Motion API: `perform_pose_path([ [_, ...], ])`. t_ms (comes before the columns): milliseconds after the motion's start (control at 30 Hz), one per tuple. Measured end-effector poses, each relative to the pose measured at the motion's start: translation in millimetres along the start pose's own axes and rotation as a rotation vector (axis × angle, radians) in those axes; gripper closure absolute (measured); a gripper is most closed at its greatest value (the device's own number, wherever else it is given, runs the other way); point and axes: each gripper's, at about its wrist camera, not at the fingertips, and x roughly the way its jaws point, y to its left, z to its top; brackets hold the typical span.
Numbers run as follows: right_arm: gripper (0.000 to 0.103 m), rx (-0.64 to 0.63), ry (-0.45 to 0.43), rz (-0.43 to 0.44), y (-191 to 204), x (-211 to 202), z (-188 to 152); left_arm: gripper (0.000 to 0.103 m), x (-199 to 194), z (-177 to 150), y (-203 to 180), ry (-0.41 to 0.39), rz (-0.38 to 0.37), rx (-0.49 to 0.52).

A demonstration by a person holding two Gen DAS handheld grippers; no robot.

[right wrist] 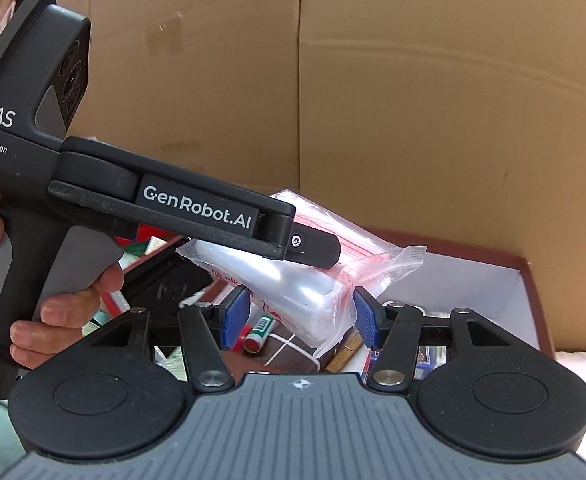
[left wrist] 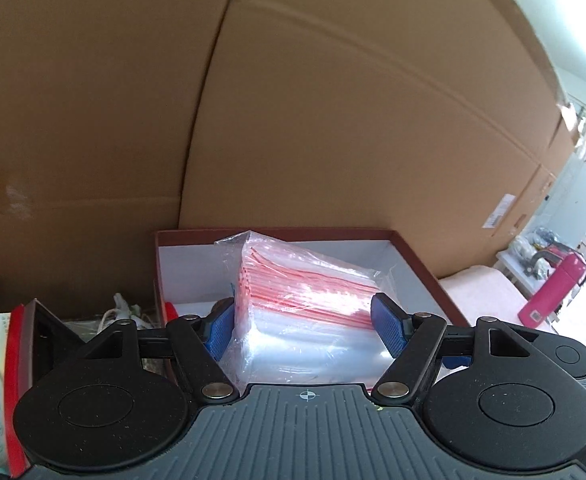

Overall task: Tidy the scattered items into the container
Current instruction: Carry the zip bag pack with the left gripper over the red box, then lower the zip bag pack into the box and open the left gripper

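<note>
Blue pads of the left claw (left wrist: 307, 326) clamp a pack of zip bags (left wrist: 305, 320) from both sides, holding it over the open red box (left wrist: 421, 264), which sits at twelve o'clock from the claw against a cardboard wall (left wrist: 333, 100). Seen from the right wrist, the pack (right wrist: 305, 280) hangs between the right claw (right wrist: 301, 318) pads, its long axis running from eight to two o'clock; whether that claw presses it cannot be told. A battery (right wrist: 259, 334) already lies in the box (right wrist: 529, 280). Left hand (right wrist: 53, 304) is nearer, likely to lower the pack.
</note>
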Motion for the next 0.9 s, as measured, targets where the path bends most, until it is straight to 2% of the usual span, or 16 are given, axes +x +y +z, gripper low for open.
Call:
perform_pose_path([
  [367,0.042,0.018,0.075,0.041,-25,60,8,0.030,54,14,33,0.045,0.032,-0.044],
  [433,0.042,0.017,0.084,0.043,-27,68,9,0.023,60,16,38,0.054,0.037,-0.057],
  [500,0.041,0.017,0.089,0.023,-28,75,10,0.020,61,17,39,0.053,0.042,-0.056],
  [633,0.032,0.022,0.124,-0.060,-32,88,12,0.013,61,20,40,0.066,0.006,-0.056],
  [733,0.025,0.041,0.134,-0.056,-36,88,11,0.010,55,18,38,0.073,-0.014,-0.024],
  [767,0.021,0.038,0.130,-0.059,-35,86,11,0.005,52,17,37,0.072,-0.008,-0.010],
  [900,0.015,0.015,0.136,-0.077,-28,82,6,0.004,49,13,34,0.069,0.005,0.040],
])
